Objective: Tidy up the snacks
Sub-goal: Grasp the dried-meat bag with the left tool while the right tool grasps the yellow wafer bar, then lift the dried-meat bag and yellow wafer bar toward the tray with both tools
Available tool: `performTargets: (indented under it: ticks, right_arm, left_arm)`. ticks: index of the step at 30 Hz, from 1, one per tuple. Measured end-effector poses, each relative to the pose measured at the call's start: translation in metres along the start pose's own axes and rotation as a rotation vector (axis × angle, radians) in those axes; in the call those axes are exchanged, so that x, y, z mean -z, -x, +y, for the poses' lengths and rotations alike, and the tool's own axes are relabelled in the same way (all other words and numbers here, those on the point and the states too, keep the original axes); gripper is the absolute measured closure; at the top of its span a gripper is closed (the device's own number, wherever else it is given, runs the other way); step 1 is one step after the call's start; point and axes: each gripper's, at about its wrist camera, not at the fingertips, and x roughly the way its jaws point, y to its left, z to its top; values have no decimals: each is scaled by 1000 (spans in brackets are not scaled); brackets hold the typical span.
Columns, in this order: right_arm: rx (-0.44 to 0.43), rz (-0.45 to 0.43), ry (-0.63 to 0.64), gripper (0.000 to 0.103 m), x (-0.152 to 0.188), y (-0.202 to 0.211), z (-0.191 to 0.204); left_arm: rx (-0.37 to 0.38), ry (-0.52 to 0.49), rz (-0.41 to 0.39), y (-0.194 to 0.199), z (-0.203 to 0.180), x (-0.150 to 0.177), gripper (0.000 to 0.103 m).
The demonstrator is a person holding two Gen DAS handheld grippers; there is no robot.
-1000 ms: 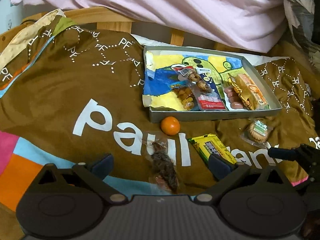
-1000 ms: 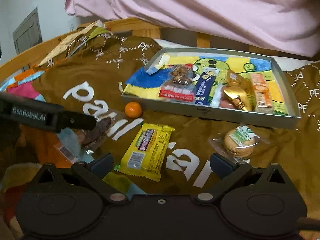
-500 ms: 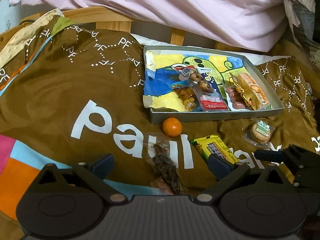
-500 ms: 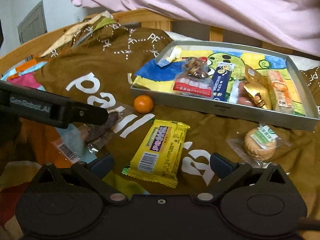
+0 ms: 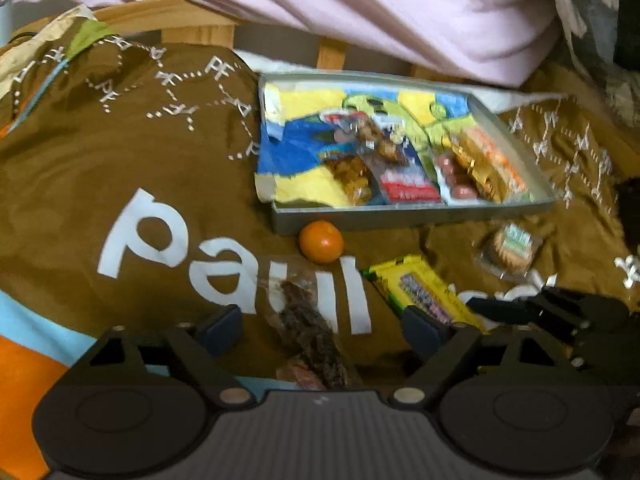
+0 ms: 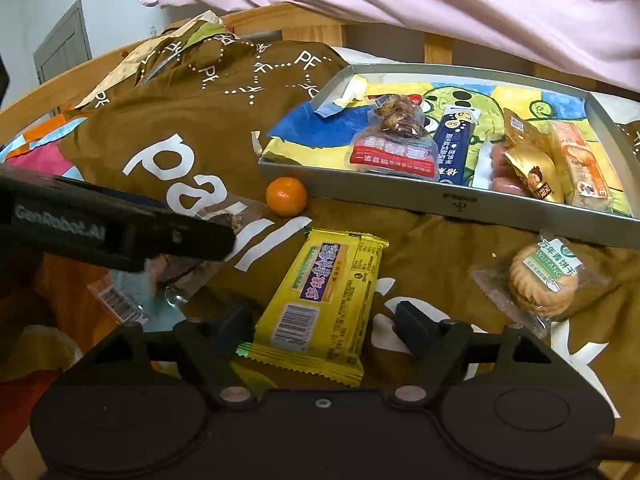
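Yellow bar [image 6: 320,304] now sits between the right gripper's [image 6: 320,326] closing jaws, not yet pinched; a second ago they gaped. Left gripper [image 5: 320,326] closes too, around the dark packet [image 5: 312,336]. Tray [image 6: 452,200] waits beyond.

In front of me the tray [image 6: 460,200] lies on the blanket [image 6: 180,128], several snack packets inside. Before its near wall sit the mandarin [image 6: 286,196], nearer me the wafer packet [image 6: 326,304], the biscuit packet [image 6: 542,280] to its right and the dried-meat packet [image 5: 310,332] to its left.
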Motion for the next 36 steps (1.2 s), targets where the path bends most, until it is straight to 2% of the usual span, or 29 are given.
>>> performTargets:
  ticks: [3, 5, 7, 10, 12, 15, 20, 27, 30, 36]
  right_arm:
    - [6, 3, -4, 36, -1, 3, -1]
    - [17, 5, 11, 40, 0, 5, 1]
    - [26, -3, 35, 44, 0, 7, 4]
    - [25, -3, 38, 45, 0, 8, 3]
    - [27, -5, 43, 46, 0, 8, 4]
    - [36, -10, 58, 46, 1, 11, 6]
    - [61, -23, 120, 47, 5, 22, 12]
    - [130, -54, 318, 48, 13, 37, 25]
    - [152, -59, 397, 48, 15, 41, 29]
    - [185, -59, 539, 49, 20, 49, 34]
  left_arm:
    - [-33, -20, 43, -9, -2, 1, 27]
    - [-41, -37, 51, -12, -3, 2, 27]
    - [-56, -61, 56, -15, -4, 2, 32]
    - [-86, -87, 63, -16, -6, 4, 43]
    - [-88, -91, 63, -14, -7, 4, 62]
    - [-80, -65, 69, -11, -8, 5, 70]
    - [-52, -3, 61, 3, -8, 9, 74]
    - [-49, 70, 46, 23, -14, 17, 84]
    - [-54, 79, 36, 30, -18, 21, 85]
    - [-38, 164, 23, 38, -14, 25, 86]
